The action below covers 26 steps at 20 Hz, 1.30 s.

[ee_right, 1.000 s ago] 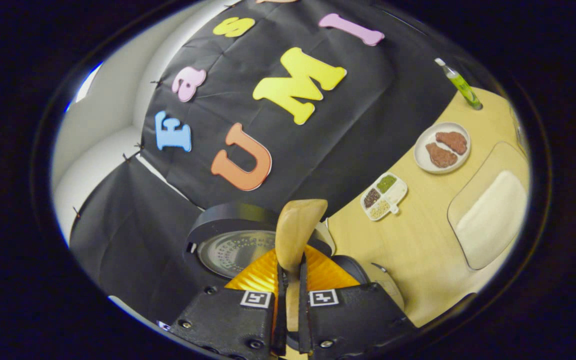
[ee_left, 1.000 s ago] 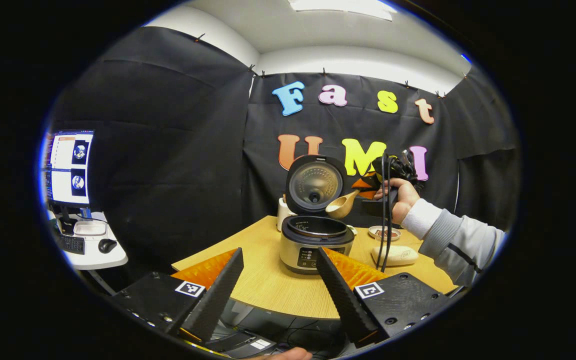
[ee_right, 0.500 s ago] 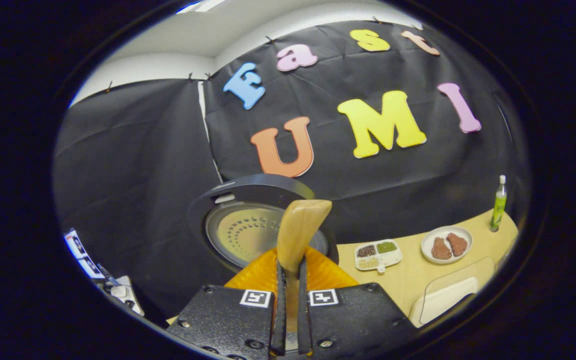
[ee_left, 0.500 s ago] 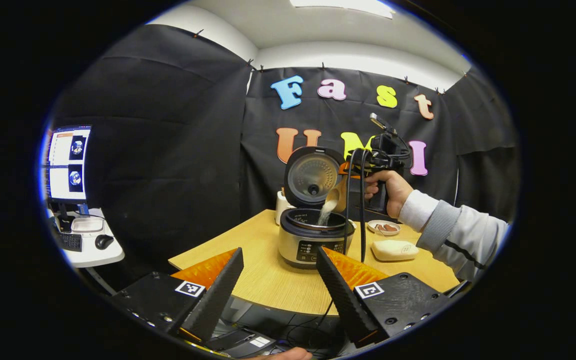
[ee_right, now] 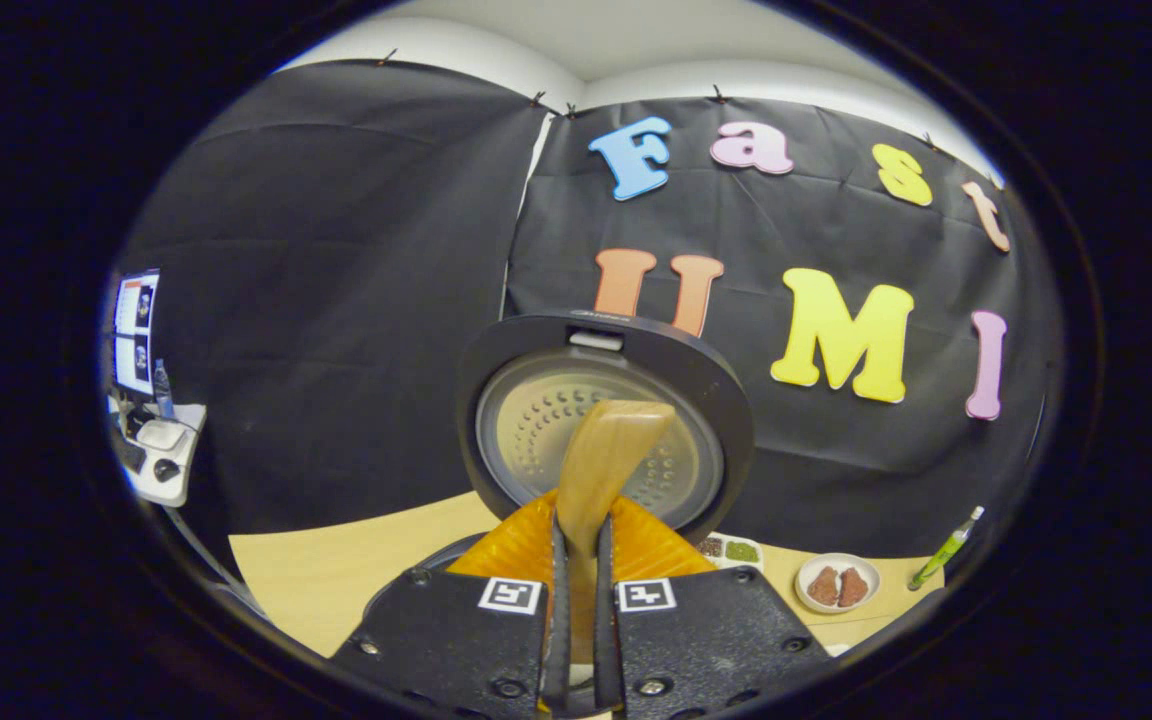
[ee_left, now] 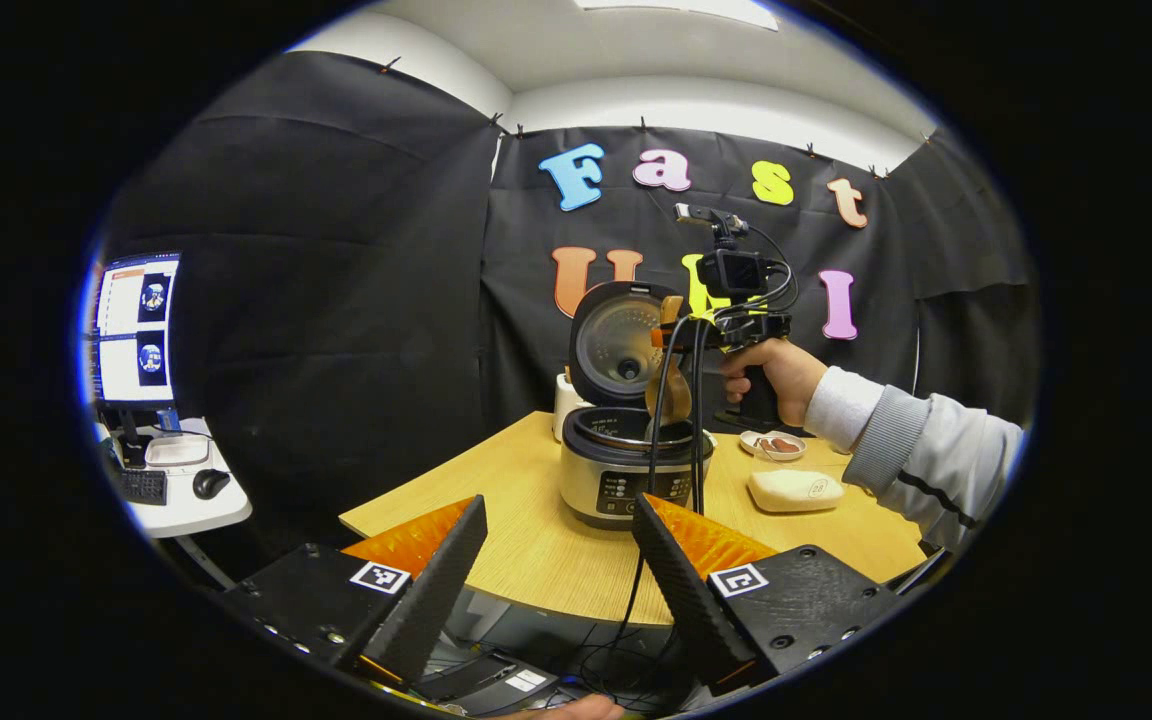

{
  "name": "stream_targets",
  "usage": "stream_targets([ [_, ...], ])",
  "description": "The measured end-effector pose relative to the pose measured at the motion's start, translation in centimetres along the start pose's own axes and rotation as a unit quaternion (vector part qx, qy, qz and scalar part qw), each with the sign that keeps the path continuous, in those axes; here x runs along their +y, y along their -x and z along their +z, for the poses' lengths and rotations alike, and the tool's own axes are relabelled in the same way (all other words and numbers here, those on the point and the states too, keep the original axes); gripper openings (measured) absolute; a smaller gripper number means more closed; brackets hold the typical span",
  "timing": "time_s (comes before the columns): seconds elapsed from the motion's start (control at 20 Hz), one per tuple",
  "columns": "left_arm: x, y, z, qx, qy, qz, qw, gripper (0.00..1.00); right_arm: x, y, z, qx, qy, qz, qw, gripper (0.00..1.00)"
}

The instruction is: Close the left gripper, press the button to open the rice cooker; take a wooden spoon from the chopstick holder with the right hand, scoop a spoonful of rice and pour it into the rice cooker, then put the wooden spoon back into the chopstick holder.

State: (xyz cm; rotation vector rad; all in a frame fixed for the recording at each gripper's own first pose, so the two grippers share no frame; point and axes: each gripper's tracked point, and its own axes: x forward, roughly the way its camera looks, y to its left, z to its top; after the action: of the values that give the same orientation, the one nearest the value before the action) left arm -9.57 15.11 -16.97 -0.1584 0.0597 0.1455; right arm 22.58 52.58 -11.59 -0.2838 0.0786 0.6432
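Note:
The rice cooker (ee_left: pixel 629 470) stands on the wooden table (ee_left: pixel 516 540) with its lid (ee_left: pixel 620 345) up. Above the pot, a hand (ee_left: pixel 784 372) holds my right gripper (ee_left: pixel 726 325), and the wooden spoon (ee_left: pixel 671 385) hangs from it with its bowl pointing down over the pot. In the right gripper view, my right gripper (ee_right: pixel 576 545) is shut on the handle of the wooden spoon (ee_right: pixel 608 455), and the open lid (ee_right: pixel 604 425) sits just behind it. My left gripper (ee_left: pixel 558 505) is open with nothing between its fingers, back at the table's near edge. A white holder (ee_left: pixel 566 405) peeks out behind the cooker.
Right of the cooker lie a white pad (ee_left: pixel 796 490) and a small plate (ee_left: pixel 774 445) with brown pieces. A divided dish (ee_right: pixel 726 549) and a green bottle (ee_right: pixel 946 548) stand by the back wall. A side desk with a monitor (ee_left: pixel 136 330) is at the far left.
The spoon went from level and full to tipped, and rice poured into the pot. It now hangs bowl down with no stream. The right gripper rose and rolled upright; the left stayed put.

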Motion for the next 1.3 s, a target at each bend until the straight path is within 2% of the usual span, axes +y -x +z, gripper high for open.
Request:
stream_targets([
  [0.25, 0.5, -0.3, -0.3, 0.006, -0.011, 0.007, 1.0, 0.94, -2.0, 0.6, -0.5, 0.006, 0.031, -0.026, 0.999, 0.15],
  [0.55, -0.4, -0.5, 0.0, 0.004, -0.019, 0.008, 1.0, 0.94, -7.7, 3.0, -0.3, 0.005, 0.028, -0.054, 0.998, 0.15],
  [0.95, -3.5, -0.7, 0.6, -0.004, -0.03, -0.013, 0.999, 0.94, -19.9, 7.1, -1.5, 0.012, -0.015, -0.12, 0.993, 0.16],
  [1.3, -7.1, -0.5, 1.3, -0.009, -0.014, -0.045, 0.999, 0.93, -32.2, 12.2, -5.2, 0.02, -0.078, -0.19, 0.978, 0.16],
])
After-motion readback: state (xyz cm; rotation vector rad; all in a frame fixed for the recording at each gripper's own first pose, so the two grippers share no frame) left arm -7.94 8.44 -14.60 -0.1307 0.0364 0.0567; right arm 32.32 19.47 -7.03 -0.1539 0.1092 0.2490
